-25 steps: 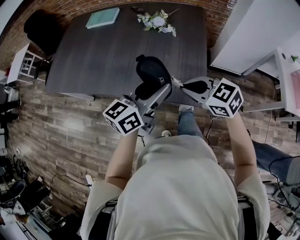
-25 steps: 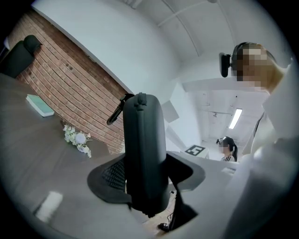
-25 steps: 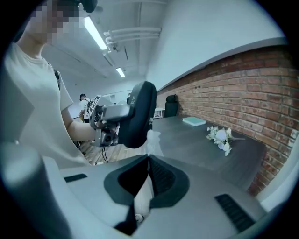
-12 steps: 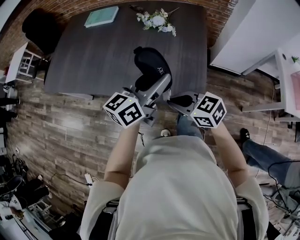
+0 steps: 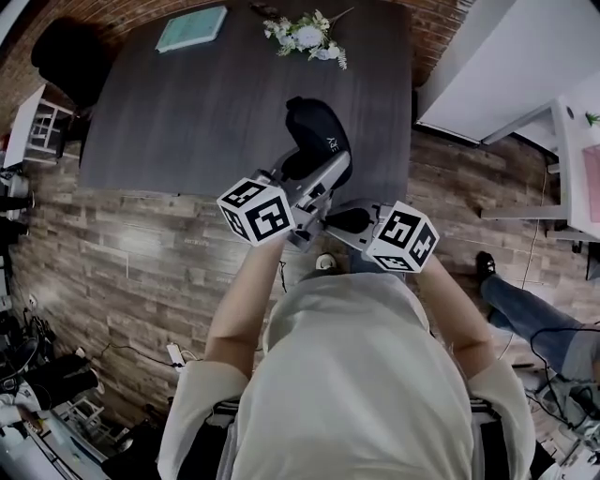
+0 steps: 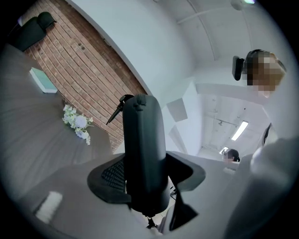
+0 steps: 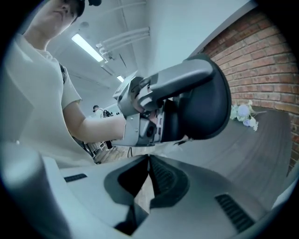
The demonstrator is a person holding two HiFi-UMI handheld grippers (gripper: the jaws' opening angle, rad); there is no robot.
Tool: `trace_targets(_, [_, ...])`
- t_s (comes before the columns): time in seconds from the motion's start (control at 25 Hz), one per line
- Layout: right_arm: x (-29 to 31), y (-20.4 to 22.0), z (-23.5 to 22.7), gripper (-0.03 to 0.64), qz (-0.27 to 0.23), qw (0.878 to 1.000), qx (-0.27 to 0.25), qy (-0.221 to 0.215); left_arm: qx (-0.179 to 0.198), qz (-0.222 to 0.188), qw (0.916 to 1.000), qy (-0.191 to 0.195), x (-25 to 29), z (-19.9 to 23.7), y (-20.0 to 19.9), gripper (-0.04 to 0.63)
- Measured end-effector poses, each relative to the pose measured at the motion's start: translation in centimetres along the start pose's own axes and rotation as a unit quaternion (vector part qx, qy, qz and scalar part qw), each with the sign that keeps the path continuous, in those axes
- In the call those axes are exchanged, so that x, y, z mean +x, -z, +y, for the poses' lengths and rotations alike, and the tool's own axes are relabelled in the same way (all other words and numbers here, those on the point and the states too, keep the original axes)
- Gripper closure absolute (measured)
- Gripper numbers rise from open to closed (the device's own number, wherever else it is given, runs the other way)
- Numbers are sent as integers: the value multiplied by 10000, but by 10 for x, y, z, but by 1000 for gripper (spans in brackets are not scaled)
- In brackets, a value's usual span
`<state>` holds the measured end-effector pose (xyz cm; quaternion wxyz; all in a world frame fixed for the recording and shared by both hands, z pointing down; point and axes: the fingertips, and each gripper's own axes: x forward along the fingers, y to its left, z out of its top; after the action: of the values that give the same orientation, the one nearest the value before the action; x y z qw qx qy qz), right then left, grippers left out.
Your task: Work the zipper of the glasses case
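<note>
My left gripper is shut on the black glasses case and holds it in the air over the front edge of the dark table. In the left gripper view the case stands upright between the jaws of the left gripper, and a thin zipper pull sticks out near its top. My right gripper is shut on nothing, just below the left one and pointing left. From the right gripper view the case hangs ahead of the right gripper, apart from it.
A teal book and a white flower spray lie at the table's far side. A black chair stands at the far left, white furniture at the right. Another person's leg shows at the right.
My right gripper has moved left and nearer to my body, from right of the case to just below the left gripper. The left gripper still holds the case, shifted slightly.
</note>
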<state>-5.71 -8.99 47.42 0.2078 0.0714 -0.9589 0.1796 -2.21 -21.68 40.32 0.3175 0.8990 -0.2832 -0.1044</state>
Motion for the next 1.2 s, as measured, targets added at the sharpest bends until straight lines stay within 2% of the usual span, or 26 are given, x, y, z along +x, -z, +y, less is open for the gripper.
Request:
trace_targets(0.2, [-4,30,-34,604,89,9971,293,696,-372,226,9987,-272,19,43,21,344])
trace_targets(0.32, [-12,46,-55,511,37,9913,635,1152,-403,475,9962,-608,33,75,37,344])
trace_targets(0.36, [-17,50,-63,506,-8,9882,776,1318,-394,581,9949,-722,38,85,42,342])
trace_targets(0.48, [-39,55,-90,514,-191,9770,1102,1813,-458,829,9912,-927,53,111,58,342])
trace_targets(0.64, [-72,48,-121,557,-498,9659,1161,2262,-538,1187,9848,-1151,74,133,79,341])
trace_targets(0.8, [-87,44,-149,604,-689,9577,1210,2517,-482,1597,9744,-1509,90,153,99,339])
trace_targets(0.96, [-87,46,-165,612,-718,9545,1293,2590,-304,2079,9602,-1838,103,167,111,337])
trace_targets(1.08, [-85,45,-167,614,-721,9554,1301,2552,-384,2242,9552,-1896,110,170,112,336])
trace_targets(1.2, [-83,45,-168,614,-725,9569,1290,2500,-341,2217,9523,-2068,114,177,108,328])
